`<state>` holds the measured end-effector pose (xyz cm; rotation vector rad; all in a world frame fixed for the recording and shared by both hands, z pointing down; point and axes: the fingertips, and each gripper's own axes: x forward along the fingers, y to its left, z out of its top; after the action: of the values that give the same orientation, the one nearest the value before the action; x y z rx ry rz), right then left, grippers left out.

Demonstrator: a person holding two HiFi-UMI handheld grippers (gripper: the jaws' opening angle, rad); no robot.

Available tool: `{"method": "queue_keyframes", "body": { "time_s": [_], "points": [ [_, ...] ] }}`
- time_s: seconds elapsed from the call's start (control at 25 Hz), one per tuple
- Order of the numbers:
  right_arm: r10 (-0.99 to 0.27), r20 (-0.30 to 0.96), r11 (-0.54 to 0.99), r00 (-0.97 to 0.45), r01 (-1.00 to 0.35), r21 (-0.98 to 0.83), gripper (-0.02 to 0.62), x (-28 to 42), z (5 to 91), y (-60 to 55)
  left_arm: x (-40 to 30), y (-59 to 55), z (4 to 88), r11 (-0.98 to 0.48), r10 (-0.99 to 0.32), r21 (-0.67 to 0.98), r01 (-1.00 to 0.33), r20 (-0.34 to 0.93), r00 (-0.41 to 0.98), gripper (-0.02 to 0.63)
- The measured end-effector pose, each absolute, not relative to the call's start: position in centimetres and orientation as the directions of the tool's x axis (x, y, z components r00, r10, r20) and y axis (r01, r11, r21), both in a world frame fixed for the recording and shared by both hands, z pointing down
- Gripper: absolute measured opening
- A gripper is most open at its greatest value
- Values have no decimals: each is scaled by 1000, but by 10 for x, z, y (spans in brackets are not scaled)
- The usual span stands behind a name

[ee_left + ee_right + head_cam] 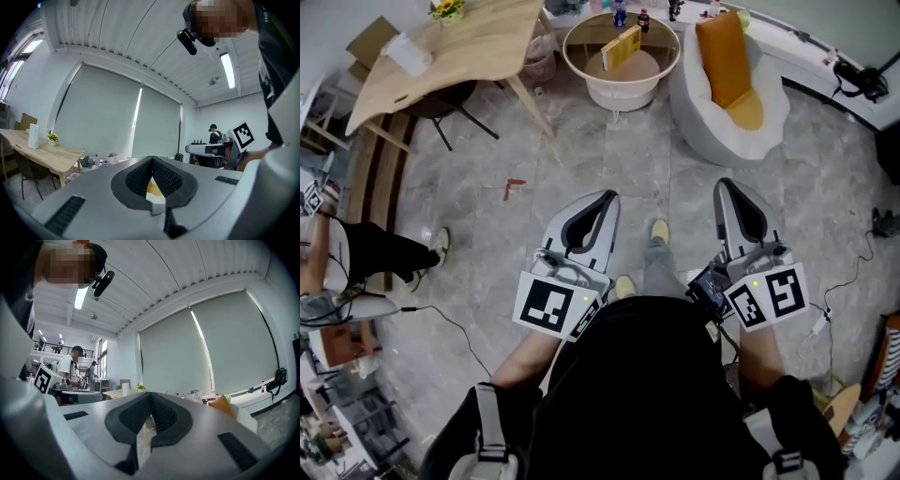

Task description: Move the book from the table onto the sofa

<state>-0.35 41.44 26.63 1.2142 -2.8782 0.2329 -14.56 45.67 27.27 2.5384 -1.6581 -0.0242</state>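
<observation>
A yellow book (622,47) stands tilted on the round white table (577,56) at the top of the head view. Right of it is the white sofa (712,127) with an orange cushion (727,52). My left gripper (610,195) and right gripper (726,183) are held level side by side over the grey floor, pointing toward the table and sofa and well short of both. Both are shut with nothing between the pads. In the left gripper view the left gripper (152,160) has its tips meeting. The right gripper (150,395) looks the same, with the cushion (221,406) showing to its right.
A wooden table (459,47) with a dark chair under it stands at the upper left, also seen as the wooden table (42,151). A seated person's leg (389,253) and cables lie at the left. A small red mark (514,187) is on the floor ahead.
</observation>
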Motion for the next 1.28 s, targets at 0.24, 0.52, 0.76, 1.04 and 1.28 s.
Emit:
{"method": "queue_keyframes", "body": {
  "time_s": [0.24,0.52,0.76,1.04,1.28],
  "points": [
    [-710,86,692,-699,-715,-100,6,6,270,387,-147,431,274,-384,-920,93,-919,51,390,9],
    [-693,144,708,-706,-705,-46,6,15,280,340,-152,386,274,-357,-929,98,-929,70,365,9],
    [-698,154,700,-699,-712,-57,6,29,287,293,-152,340,279,-333,-935,103,-937,96,342,9],
    [-686,143,713,-714,-698,-69,6,36,283,249,-138,298,272,-328,-937,88,-941,99,336,9],
    [-683,137,712,-718,-695,-94,6,45,285,216,-130,266,270,-323,-938,69,-944,109,329,9]
  ]
}}
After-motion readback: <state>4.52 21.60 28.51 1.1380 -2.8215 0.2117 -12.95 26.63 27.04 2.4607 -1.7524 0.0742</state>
